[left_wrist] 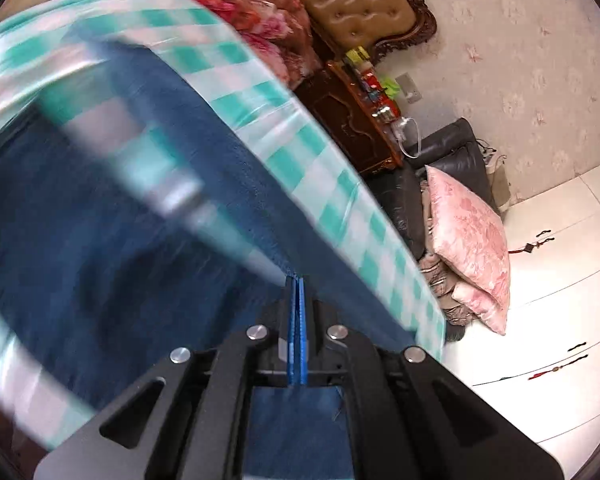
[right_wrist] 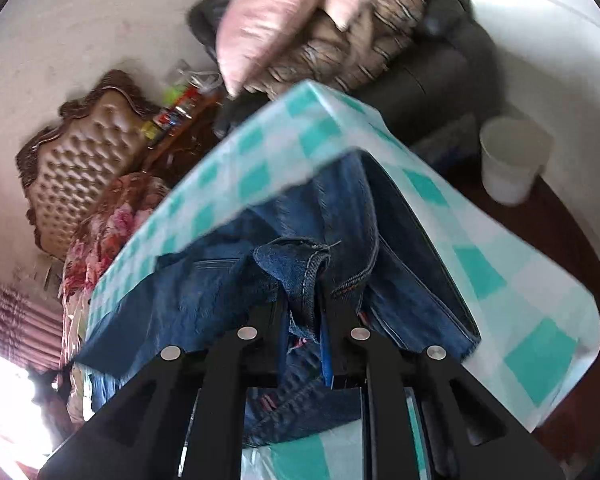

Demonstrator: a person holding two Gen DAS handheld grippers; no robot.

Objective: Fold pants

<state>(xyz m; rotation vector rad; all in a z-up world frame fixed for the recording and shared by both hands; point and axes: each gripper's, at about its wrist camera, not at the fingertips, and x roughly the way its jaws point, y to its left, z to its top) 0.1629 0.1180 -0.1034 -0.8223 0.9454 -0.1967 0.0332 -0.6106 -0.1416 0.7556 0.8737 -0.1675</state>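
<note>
Blue denim pants (left_wrist: pixel 100 216) lie spread on a table covered by a teal and white checked cloth (left_wrist: pixel 300 148). My left gripper (left_wrist: pixel 296 280) is shut on an edge of the pants, its blue pads pressed together on the fabric. In the right wrist view my right gripper (right_wrist: pixel 304 296) is shut on a bunched hem of the pants (right_wrist: pixel 300 264), with more denim (right_wrist: pixel 380 240) heaped just beyond it on the checked cloth (right_wrist: pixel 260 152). The left view is blurred by motion.
A tufted brown headboard (left_wrist: pixel 356 4), a floral quilt (left_wrist: pixel 256 4), a dark wooden nightstand (left_wrist: pixel 348 120) and a dark chair with pink cushions (left_wrist: pixel 468 236) stand beyond the table. A white bucket (right_wrist: pixel 512 160) stands on the floor at the right.
</note>
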